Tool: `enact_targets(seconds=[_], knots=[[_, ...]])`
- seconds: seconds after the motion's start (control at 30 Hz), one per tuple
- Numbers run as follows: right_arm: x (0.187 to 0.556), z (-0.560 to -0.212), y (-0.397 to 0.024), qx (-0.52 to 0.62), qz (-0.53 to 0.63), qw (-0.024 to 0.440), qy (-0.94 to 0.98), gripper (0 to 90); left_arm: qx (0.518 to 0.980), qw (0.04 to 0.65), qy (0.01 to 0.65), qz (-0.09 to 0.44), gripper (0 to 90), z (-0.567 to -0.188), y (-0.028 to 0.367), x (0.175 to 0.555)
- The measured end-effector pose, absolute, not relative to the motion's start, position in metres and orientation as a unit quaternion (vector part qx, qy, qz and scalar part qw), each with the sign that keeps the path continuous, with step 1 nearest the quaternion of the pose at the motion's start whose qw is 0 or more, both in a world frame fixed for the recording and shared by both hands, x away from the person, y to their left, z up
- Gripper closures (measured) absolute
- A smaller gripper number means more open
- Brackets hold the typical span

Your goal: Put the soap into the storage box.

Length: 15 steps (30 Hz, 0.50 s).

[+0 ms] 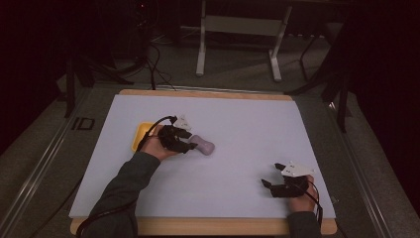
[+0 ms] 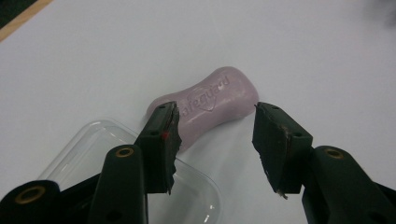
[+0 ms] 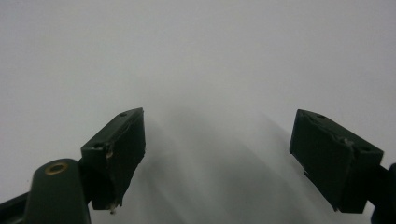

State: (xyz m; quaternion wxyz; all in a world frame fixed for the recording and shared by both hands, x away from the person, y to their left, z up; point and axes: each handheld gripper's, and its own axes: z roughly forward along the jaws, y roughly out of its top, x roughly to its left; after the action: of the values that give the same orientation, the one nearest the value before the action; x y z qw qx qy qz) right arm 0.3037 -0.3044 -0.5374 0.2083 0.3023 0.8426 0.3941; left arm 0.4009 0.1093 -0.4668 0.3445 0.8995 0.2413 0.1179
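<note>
The soap bar [image 1: 202, 145], pale purple, lay flat on the white table [image 1: 247, 129], at about ten o'clock from the table's middle. The left gripper [image 1: 190, 141] pointed at it from nine o'clock, jaws spread either side of its near end, one pad [image 2: 170, 135] touching or almost touching it. A clear tray [image 2: 93, 154] sat beneath that gripper, over something yellow [image 1: 141, 133]. The right gripper [image 1: 273, 174] rested at five o'clock, jaws wide apart on nothing.

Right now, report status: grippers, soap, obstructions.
Left gripper open, jaws astride pink soap bar, not gripping. Right gripper open, idle. Clear container beside soap.
</note>
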Motion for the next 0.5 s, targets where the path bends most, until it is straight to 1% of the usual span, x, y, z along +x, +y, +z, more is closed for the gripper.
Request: enact_targets(seconds=[0.17,0.27,0.37,0.5], knots=[[0.304,-0.537,-0.304,0.302,0.394,0.208,0.843,18.0,0.904,0.340,0.234,0.110,55.1,-0.467,0.103,0.404],[0.304,-0.538,-0.304,0.301,0.392,0.207,0.844,18.0,0.910,0.332,0.224,0.107,59.8,-0.469,0.097,0.404],[0.304,-0.538,-0.304,0.301,0.392,0.207,0.844,18.1,0.916,0.323,0.214,0.103,67.4,-0.474,0.091,0.404],[0.304,-0.538,-0.304,0.301,0.392,0.207,0.845,18.0,0.925,0.302,0.204,0.105,80.7,-0.480,0.083,0.404]])
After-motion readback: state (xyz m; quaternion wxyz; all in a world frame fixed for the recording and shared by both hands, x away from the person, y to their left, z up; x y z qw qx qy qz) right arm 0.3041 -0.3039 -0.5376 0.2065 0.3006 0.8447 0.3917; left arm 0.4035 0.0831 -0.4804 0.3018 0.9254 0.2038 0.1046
